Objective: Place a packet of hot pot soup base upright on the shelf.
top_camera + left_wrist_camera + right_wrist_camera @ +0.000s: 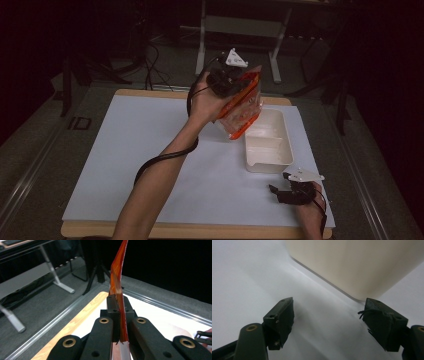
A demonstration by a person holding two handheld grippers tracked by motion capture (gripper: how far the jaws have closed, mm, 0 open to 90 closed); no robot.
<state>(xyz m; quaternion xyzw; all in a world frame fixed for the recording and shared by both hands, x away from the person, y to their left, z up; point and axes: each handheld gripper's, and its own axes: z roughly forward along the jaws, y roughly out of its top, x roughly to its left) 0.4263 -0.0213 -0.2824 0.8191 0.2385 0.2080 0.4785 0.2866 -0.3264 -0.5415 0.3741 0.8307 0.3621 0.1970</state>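
Observation:
An orange and clear plastic bag hangs tilted in the air over the far left end of a cream tray. My left gripper is shut on the bag's upper edge. In the left gripper view the orange bag edge rises from between the closed jaws of my left gripper. My right gripper rests low on the white board just in front of the tray's near end, open and holding nothing. In the right gripper view my right gripper stands wide open before the tray's cream wall.
A white board covers the wooden table. Past the table's far edge stand a desk frame with metal legs and cables on the grey floor. A cable trails along the left forearm.

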